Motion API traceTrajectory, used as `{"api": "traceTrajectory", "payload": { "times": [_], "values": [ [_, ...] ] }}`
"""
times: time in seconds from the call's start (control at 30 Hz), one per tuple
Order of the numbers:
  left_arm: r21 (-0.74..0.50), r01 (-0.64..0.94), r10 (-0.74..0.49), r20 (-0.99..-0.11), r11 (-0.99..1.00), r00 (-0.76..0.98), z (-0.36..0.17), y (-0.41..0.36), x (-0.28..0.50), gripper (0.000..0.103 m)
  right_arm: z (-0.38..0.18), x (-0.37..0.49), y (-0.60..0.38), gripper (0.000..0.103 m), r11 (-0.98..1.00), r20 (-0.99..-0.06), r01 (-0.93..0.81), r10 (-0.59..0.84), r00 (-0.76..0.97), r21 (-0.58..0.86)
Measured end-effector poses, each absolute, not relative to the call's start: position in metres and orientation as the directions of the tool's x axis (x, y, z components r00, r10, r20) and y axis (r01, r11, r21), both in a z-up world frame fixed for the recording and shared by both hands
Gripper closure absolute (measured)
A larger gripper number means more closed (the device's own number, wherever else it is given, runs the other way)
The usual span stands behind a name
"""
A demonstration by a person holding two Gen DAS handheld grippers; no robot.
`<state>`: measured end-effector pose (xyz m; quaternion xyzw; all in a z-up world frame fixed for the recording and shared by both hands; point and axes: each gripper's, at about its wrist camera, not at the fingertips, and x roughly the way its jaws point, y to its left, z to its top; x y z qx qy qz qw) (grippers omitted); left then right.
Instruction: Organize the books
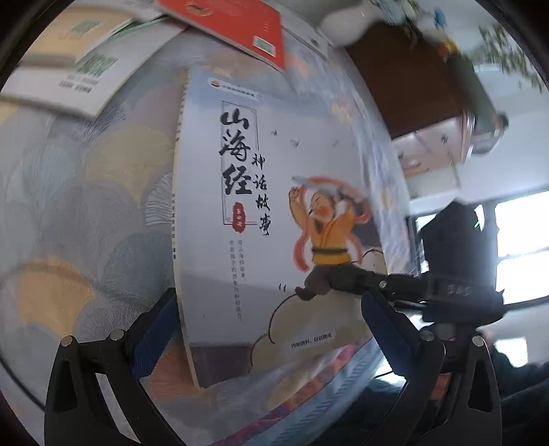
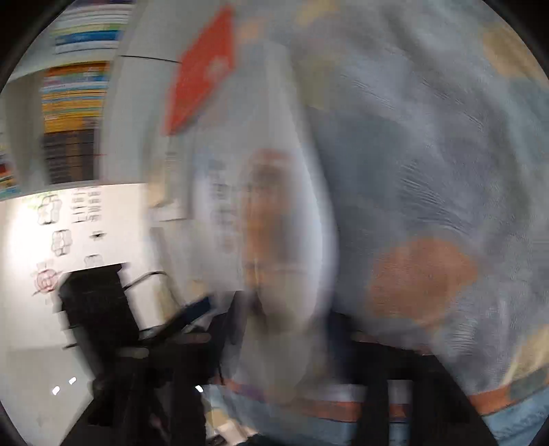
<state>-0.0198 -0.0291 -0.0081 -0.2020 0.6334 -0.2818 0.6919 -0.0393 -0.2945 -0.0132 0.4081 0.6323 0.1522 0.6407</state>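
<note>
A pale picture book (image 1: pixel 260 206) with black brush lettering and a child in yellow lies flat on the patterned tablecloth (image 1: pixel 85 206). My left gripper (image 1: pixel 271 326) stands open, with its blue-padded fingers (image 1: pixel 154 329) on either side of the book's near end. The right gripper (image 1: pixel 343 278) reaches in from the right. One black finger lies on the cover at the book's right edge and the other is hidden. The right wrist view is badly smeared: the same book (image 2: pixel 267 206) shows as a pale blur between dark fingers (image 2: pixel 377 377). A red book (image 1: pixel 233 24) lies beyond.
White and green books (image 1: pixel 79 68) overlap at the far left of the cloth. The table edge runs close under the book's near end. A dark wood cabinet (image 1: pixel 405 75) and a white vase (image 1: pixel 346 24) stand behind. A shelf of stacked books (image 2: pixel 75 103) fills the left of the right wrist view.
</note>
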Motion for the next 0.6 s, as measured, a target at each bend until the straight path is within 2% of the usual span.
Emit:
{"api": "traceTrajectory", "payload": {
  "times": [0.07, 0.17, 0.3, 0.43, 0.6],
  "values": [
    [-0.674, 0.085, -0.679, -0.733, 0.734, 0.039, -0.011, -0.020, -0.018, 0.001, -0.017, -0.042, -0.299, 0.073, 0.607, -0.678, 0.334, 0.718, 0.158, 0.721],
    [-0.704, 0.038, -0.705, -0.708, 0.709, 0.041, -0.012, -0.010, -0.017, 0.001, -0.006, -0.043, -0.291, 0.074, 0.692, -0.739, 0.269, 0.655, 0.158, 0.670],
    [-0.695, 0.039, -0.696, -0.717, 0.718, 0.033, -0.010, -0.007, -0.020, 0.001, 0.023, -0.044, -0.284, 0.077, 0.769, -0.789, 0.194, 0.567, 0.235, 0.610],
    [-0.686, 0.016, -0.686, -0.727, 0.728, 0.029, -0.013, -0.010, -0.018, 0.001, 0.056, -0.043, -0.287, 0.079, 0.797, -0.785, 0.129, 0.528, 0.325, 0.590],
    [-0.675, -0.018, -0.674, -0.738, 0.738, 0.048, -0.014, -0.018, -0.016, 0.001, 0.074, -0.046, -0.297, 0.082, 0.764, -0.739, 0.114, 0.558, 0.377, 0.635]
  ]
}}
